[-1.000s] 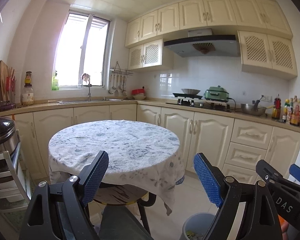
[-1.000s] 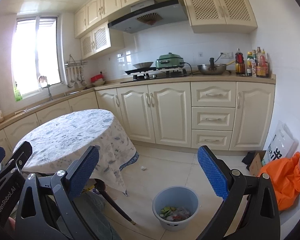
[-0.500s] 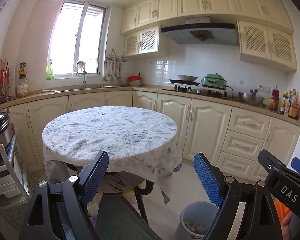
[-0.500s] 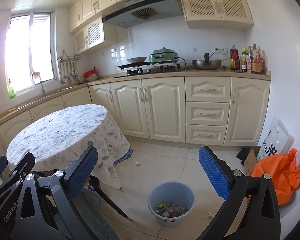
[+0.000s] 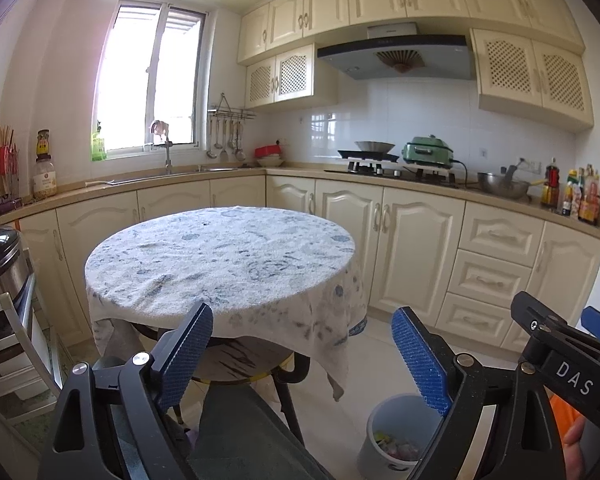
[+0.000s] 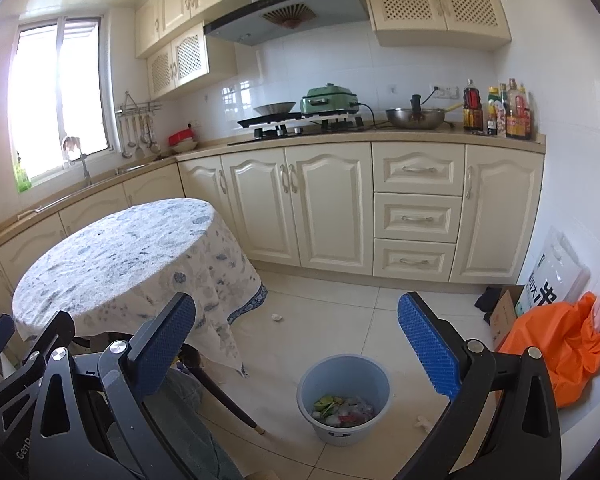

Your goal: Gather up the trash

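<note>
Compared with the earlier frame, both views have tipped downward: the table (image 5: pixel 220 256) sits lower-centred and more floor shows, while neither hand has travelled noticeably. Working left to right: the left gripper (image 5: pixel 302 354) has its 2 blue pads spread and its jaws are opening, with nothing between them. It faces the cloth-covered table, whose top carries no visible litter. Next right, the right gripper (image 6: pixel 296 344) is likewise spread wide and empty. Below and between its fingers stands the blue bucket (image 6: pixel 344 376), upright on the tiles and already holding mixed wrappers. 2 loose scraps remain: 1 small white crumpled scrap (image 6: pixel 277 317) lies on the floor just beyond the hanging tablecloth corner, ahead of the right gripper and slightly left of its centre line; 1 flatter white scrap (image 6: pixel 423 422) lies beside the bucket, low on the right. Neither scrap shows a clear long axis at this size. Judgement: the right hand is nearer to both scraps, and each calls for a reach forward and down. An orange bag (image 6: pixel 560 344) rests against the right wall.
</note>
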`<state>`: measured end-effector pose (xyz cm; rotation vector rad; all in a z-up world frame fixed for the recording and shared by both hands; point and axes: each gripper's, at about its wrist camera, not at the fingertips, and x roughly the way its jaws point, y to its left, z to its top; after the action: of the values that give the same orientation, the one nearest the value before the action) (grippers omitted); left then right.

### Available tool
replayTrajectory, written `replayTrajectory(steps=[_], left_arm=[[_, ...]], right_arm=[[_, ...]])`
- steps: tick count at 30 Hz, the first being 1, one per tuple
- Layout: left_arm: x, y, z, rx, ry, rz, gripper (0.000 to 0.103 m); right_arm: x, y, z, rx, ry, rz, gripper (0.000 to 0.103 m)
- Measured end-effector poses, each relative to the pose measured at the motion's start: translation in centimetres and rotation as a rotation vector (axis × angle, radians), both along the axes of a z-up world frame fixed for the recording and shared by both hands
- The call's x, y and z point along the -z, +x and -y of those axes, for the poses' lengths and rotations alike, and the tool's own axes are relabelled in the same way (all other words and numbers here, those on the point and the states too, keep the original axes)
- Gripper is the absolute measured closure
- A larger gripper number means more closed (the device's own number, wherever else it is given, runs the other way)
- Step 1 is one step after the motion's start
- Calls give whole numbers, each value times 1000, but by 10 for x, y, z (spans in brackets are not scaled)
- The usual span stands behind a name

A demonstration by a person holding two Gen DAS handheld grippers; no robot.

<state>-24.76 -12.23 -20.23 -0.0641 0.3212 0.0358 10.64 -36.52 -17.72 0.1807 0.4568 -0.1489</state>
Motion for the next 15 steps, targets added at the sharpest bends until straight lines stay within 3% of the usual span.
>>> replayTrajectory(steps=[15], left_arm=[[0,-2,1,0,6,0,10]], right_arm=[[3,1,-1,-20,1,-14,0]])
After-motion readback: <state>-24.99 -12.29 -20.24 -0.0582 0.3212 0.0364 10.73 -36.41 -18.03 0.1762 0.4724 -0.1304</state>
